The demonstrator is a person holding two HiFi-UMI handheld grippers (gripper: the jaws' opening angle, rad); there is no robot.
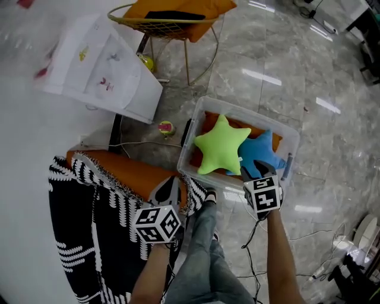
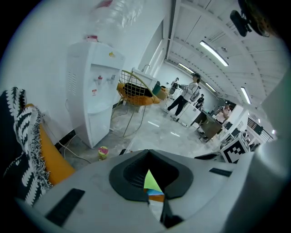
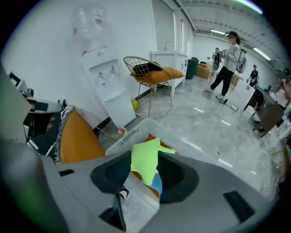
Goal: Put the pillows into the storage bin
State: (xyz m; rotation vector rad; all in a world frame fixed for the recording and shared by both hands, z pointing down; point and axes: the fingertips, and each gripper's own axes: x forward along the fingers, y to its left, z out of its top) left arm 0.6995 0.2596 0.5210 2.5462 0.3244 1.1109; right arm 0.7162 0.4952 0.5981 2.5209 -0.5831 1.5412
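Note:
The clear storage bin (image 1: 292, 146) stands on the floor ahead of me and holds an orange pillow (image 1: 212, 120), a green star pillow (image 1: 221, 145) and a blue star pillow (image 1: 261, 155). My right gripper (image 1: 258, 173) hovers open at the bin's near edge, just over the blue star, with nothing between its jaws. The right gripper view looks through the jaws at the green star (image 3: 144, 161) and the bin rim (image 3: 132, 134). My left gripper (image 1: 170, 189) is shut and empty. It sits over another orange pillow (image 1: 127, 169) that lies on a black-and-white throw (image 1: 83, 237).
A white water dispenser (image 1: 101, 65) stands at the left. Behind the bin is a wire chair (image 1: 172, 18) with an orange cushion. A small cup (image 1: 166, 126) and cables lie on the floor between them. My legs in jeans (image 1: 205, 249) are below. People stand far off (image 3: 227, 59).

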